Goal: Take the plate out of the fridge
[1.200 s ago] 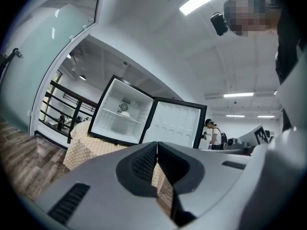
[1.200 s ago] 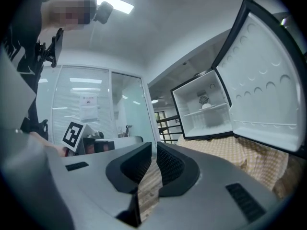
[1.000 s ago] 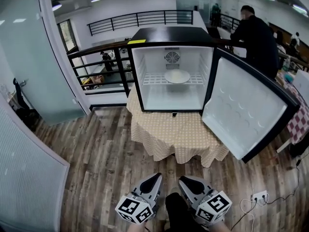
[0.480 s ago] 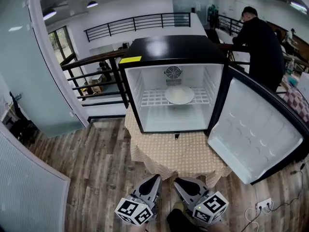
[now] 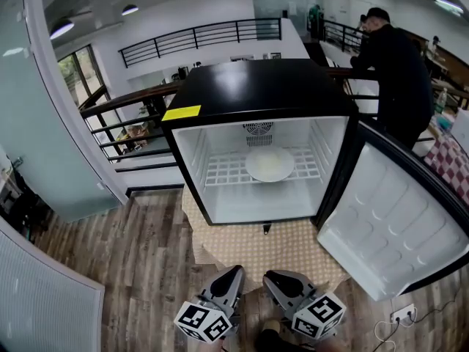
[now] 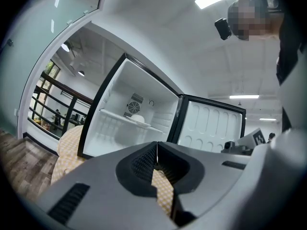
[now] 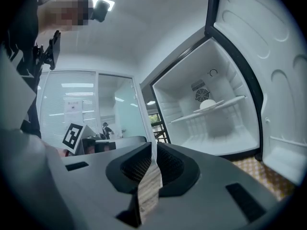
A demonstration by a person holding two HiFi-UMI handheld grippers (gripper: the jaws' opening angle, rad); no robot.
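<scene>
Small black fridge stands on a low surface draped in a tan dotted cloth. The cloth hangs over the edges, so I cannot see what holds the surface up. Fridge door is swung wide to the right, white liner facing me. A yellow label sits at the front left corner of the top.

The plate is pale and round. It lies on the white wire shelf in the fridge, right of centre and near the back wall. From the left gripper view the plate shows only as a thin edge on the shelf.

Room: wood plank floor, a frosted glass partition on the left, and a dark railing behind. A person in black stands beyond the fridge at the right, back turned and partly cut off by the door. A wall socket with a cable is on the floor at lower right.

The left gripper and right gripper are low in the head view, short of the surface and well apart from the plate. My hands are cut off by the frame. Both grippers have their tips pressed together, with nothing pinched.
</scene>
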